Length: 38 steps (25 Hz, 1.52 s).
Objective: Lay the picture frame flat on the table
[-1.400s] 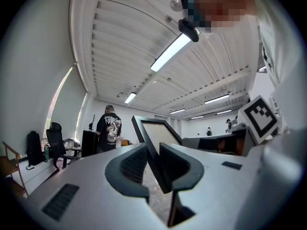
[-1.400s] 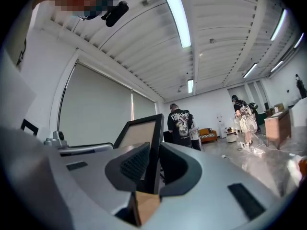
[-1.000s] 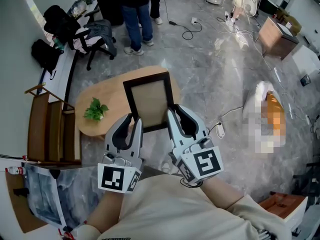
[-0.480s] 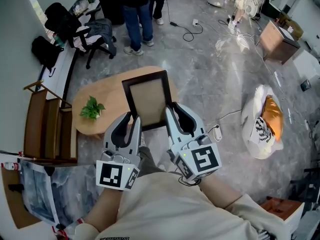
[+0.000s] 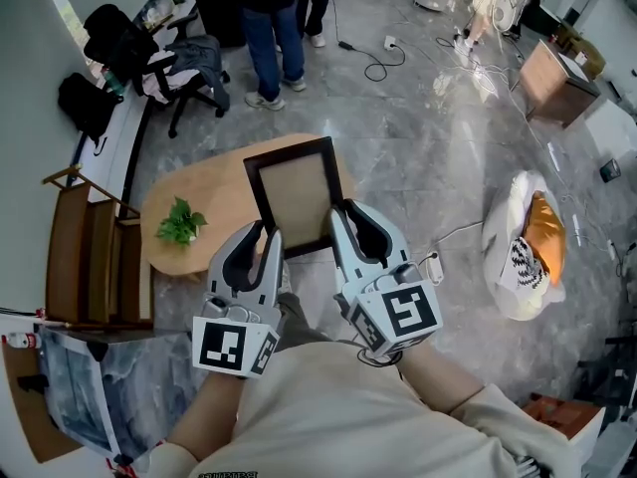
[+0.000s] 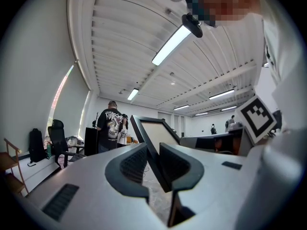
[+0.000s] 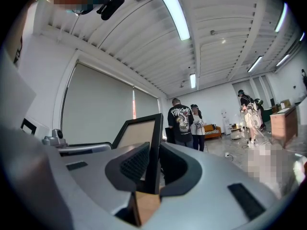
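A black picture frame (image 5: 296, 195) with a tan backing is held up in the air above the round wooden table (image 5: 204, 192). My left gripper (image 5: 267, 239) is shut on the frame's lower left edge, and my right gripper (image 5: 336, 222) is shut on its lower right edge. In the left gripper view the picture frame (image 6: 152, 137) passes between the two dark pads. The right gripper view shows the picture frame (image 7: 144, 137) standing upright, with its black side bar clamped between the jaws.
A small green plant (image 5: 180, 221) sits on the table's left part. A wooden shelf unit (image 5: 95, 257) stands to the left. An office chair (image 5: 184, 73) and standing people (image 5: 271, 28) are beyond the table. A white bag (image 5: 525, 247) lies on the floor at right.
The frame and both grippers have barely moved; the view has shifted slightly, and the frame stays gripped on both sides.
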Available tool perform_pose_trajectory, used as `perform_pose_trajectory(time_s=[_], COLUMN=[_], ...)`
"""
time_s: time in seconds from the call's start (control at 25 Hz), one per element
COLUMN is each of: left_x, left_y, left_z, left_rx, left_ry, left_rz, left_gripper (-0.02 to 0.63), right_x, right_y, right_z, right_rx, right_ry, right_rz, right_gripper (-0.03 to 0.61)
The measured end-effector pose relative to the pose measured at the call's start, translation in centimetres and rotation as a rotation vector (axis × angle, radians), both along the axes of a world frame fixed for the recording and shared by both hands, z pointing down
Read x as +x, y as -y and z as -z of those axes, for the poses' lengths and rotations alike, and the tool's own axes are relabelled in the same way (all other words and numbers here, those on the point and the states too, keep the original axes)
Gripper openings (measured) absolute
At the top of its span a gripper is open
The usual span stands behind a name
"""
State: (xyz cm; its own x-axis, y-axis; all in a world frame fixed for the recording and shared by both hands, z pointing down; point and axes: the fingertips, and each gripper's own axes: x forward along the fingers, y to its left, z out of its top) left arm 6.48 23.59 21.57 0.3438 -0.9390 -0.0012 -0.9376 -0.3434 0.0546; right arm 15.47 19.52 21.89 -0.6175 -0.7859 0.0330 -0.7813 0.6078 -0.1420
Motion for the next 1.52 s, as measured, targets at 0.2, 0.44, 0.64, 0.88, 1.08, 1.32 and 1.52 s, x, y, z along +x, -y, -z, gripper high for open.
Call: perform_pose_trajectory(time_s=[0.2, 0.44, 0.64, 0.88, 1.08, 1.32, 1.52], left_x=[-0.9, -2.9, -5.7, -9.6, -12.9, -16.3, -17.7], left_y=[2.4, 6.6, 11.3, 17.7, 23.6, 29.5, 33.2], left_z=[-0.6, -1.7, -2.8, -4.0, -5.3, -7.5, -9.4], left_rx=[-0.004, -0.032, -0.072, -0.117, -0.16, -0.228, -0.278], left_ry=[0.006, -0.001, -0.013, -0.032, -0.046, -0.074, -0.076], left_rz=[-0.005, -0.012, -0.028, -0.058, -0.09, -0.128, -0.163], left_gripper=[0.077, 0.077, 0.077, 0.077, 0.077, 0.077, 0.077], right_x=[-0.9, -2.8, -5.5, -9.3, -12.5, -15.7, -17.0], right_y=[2.5, 6.3, 10.7, 16.9, 22.4, 28.0, 31.1], right_z=[-0.6, -1.6, -2.7, -3.6, -4.8, -6.7, -8.5], right_rx=[-0.011, -0.038, -0.079, -0.122, -0.164, -0.212, -0.258], right_ry=[-0.005, -0.018, -0.032, -0.051, -0.064, -0.069, -0.08], right_rz=[-0.006, -0.012, -0.025, -0.053, -0.082, -0.117, -0.154], right_gripper=[0.052, 0.052, 0.052, 0.052, 0.052, 0.052, 0.052])
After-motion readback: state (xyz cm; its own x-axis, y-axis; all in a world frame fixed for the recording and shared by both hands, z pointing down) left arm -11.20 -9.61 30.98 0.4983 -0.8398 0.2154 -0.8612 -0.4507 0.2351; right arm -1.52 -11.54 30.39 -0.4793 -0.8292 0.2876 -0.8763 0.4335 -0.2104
